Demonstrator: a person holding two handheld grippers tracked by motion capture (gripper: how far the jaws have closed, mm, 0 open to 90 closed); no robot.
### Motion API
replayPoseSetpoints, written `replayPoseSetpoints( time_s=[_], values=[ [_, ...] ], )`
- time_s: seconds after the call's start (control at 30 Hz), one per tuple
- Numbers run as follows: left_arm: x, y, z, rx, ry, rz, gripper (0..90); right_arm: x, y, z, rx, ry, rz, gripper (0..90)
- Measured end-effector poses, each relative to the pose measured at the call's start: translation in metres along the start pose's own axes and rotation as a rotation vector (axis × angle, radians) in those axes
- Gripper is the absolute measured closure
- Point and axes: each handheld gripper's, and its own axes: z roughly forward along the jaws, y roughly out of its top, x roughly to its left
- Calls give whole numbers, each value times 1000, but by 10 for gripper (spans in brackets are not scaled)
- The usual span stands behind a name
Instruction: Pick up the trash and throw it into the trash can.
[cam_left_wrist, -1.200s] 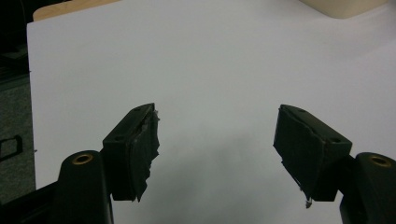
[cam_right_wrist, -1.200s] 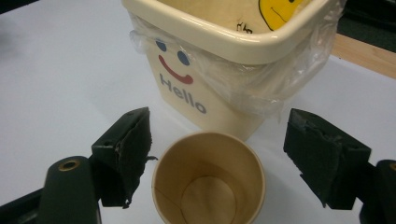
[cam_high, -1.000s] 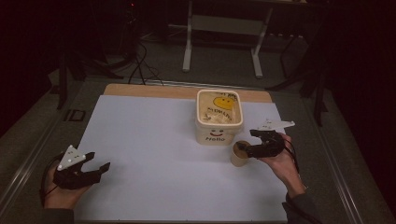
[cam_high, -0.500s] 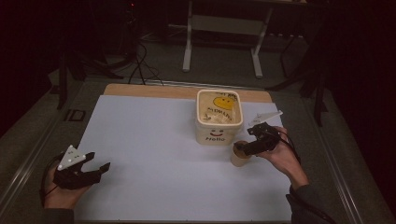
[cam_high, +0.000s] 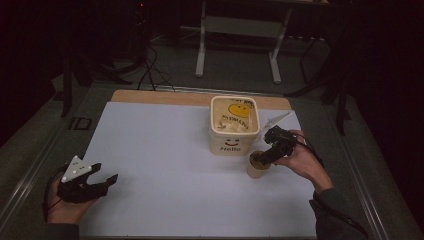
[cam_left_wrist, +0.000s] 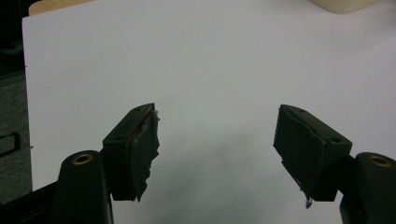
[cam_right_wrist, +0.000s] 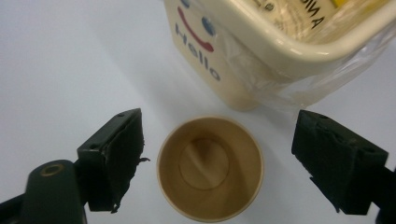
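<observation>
Beside tub (cam_high: 235, 127): cup (cam_high: 257, 165) upright, mouth up

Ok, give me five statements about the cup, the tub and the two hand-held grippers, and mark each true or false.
1. The cup stands upright and empty. True.
2. The right hand-held gripper clamps the cup. False: its jaws have just been opening and stand clear on either side of it.
3. The cup sits inside the tub. False: it stands on the white sheet beside the tub.
4. The left hand-held gripper is open with nothing between its jaws. True.
5. The tub reads "Goodbye". False: it reads "Hello" under a smile.
</observation>
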Motion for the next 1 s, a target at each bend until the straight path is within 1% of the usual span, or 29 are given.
replayPoseSetpoints(
  time_s=[0.03,0.07,0.17,0.2,0.3,0.4,0.5,0.63,0.87,1.0],
  values=[
    [0,0,0,0,-1,0,306,0,1,1,12,1,-6,155],
    [0,0,0,0,-1,0,306,-1,2,2,38,2,-19,150],
    [0,0,0,0,-1,0,306,-2,3,3,57,7,-34,140],
    [0,0,0,1,-1,1,306,-2,4,3,63,4,-32,128],
    [0,0,0,-2,2,0,306,-4,5,3,74,1,-28,125],
    [0,0,0,-3,2,-2,306,-5,5,3,88,-1,-37,122],
    [0,0,0,-1,1,0,306,-6,6,3,91,10,-46,120],
    [0,0,0,0,5,-1,306,-6,6,6,106,8,-51,106],
    [0,0,0,1,6,-3,306,-5,5,13,123,30,-51,105],
    [0,0,0,8,12,0,306,-5,4,18,136,45,-62,105]
  ],
)
